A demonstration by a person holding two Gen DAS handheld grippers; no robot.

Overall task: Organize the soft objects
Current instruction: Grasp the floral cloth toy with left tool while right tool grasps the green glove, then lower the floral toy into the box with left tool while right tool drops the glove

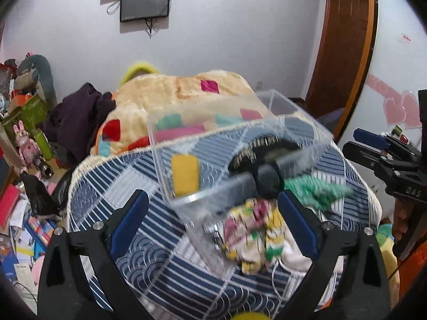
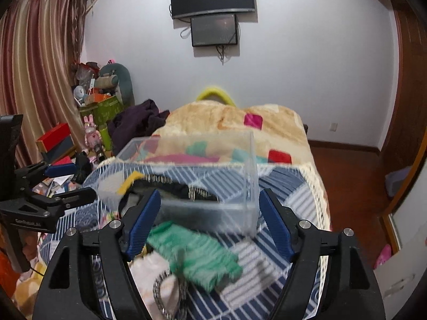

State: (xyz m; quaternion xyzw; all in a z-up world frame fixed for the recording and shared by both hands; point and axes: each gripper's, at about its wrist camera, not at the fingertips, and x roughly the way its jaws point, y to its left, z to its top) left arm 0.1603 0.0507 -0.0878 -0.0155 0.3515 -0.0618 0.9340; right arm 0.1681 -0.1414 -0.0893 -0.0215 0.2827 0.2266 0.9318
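Observation:
A clear plastic box (image 1: 299, 122) (image 2: 250, 165) stands on the blue striped bed cover (image 1: 138, 253). Inside it lie a yellow soft piece (image 1: 185, 174) and a black item with a studded edge (image 1: 256, 152) (image 2: 197, 189). A floral cloth (image 1: 253, 237) lies in front of the box, between the fingers of my open, empty left gripper (image 1: 213, 226). A green knitted cloth (image 1: 317, 189) (image 2: 202, 258) lies to its right, between the fingers of my open, empty right gripper (image 2: 210, 224). The right gripper also shows in the left wrist view (image 1: 373, 146), and the left gripper in the right wrist view (image 2: 69, 181).
A beige patchwork blanket (image 1: 186, 90) and a dark purple garment (image 1: 77, 117) lie further up the bed. Cluttered boxes, toys and papers (image 1: 24, 213) fill the floor at left. A door (image 1: 344, 40) is at right. Screens (image 2: 213, 8) hang on the far wall.

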